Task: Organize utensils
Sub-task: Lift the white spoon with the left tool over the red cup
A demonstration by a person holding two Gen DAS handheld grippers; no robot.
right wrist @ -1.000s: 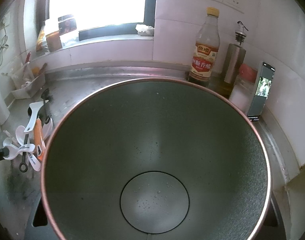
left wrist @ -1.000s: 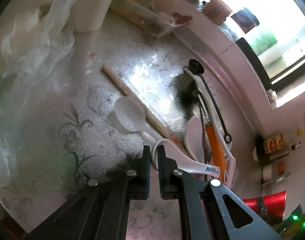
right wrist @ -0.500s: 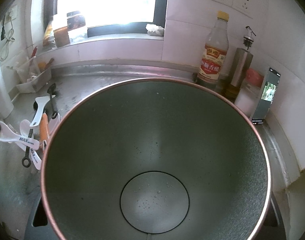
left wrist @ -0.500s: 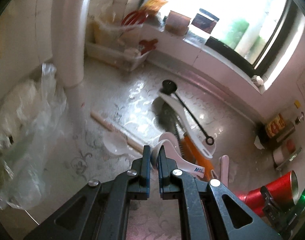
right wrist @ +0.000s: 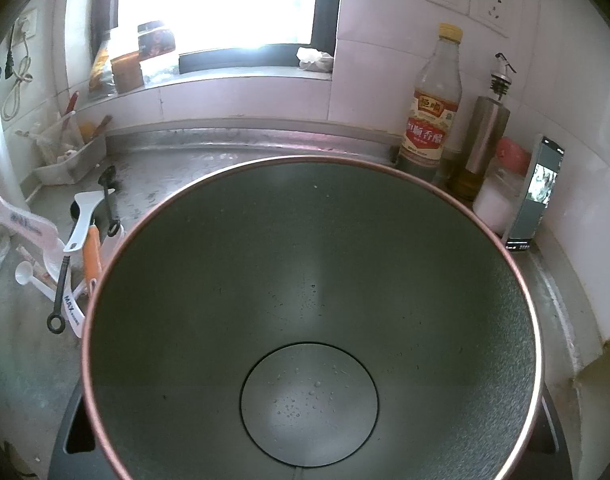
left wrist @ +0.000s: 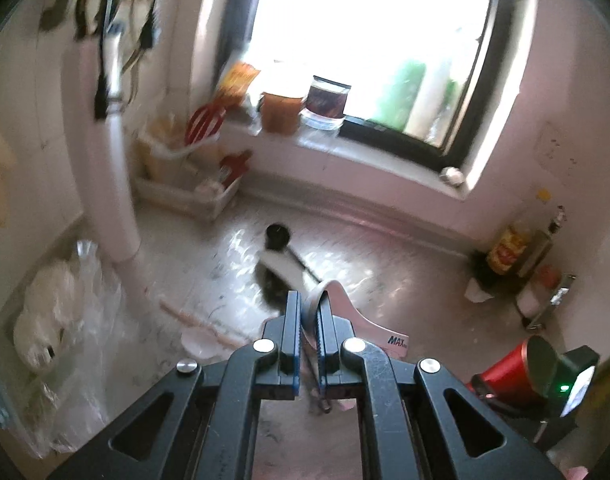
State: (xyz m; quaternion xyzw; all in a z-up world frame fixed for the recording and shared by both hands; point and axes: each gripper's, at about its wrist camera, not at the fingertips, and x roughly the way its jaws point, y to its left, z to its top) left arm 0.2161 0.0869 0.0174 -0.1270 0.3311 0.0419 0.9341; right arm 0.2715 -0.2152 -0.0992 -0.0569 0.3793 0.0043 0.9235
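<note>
Left gripper (left wrist: 309,312) clenched on white rice spoon (left wrist: 359,322) lifted above counter (left wrist: 405,280), right gripper grasping red metal cup (right wrist: 313,304), remaining utensils (right wrist: 79,248) piled on counter left of cup, vinegar bottle (right wrist: 431,116) far right.

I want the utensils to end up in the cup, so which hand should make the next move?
Left. The left gripper is already shut on a white spoon, lifted off the counter. The right gripper is occupied holding the red cup, which is empty with its mouth open, ready to receive.
</note>
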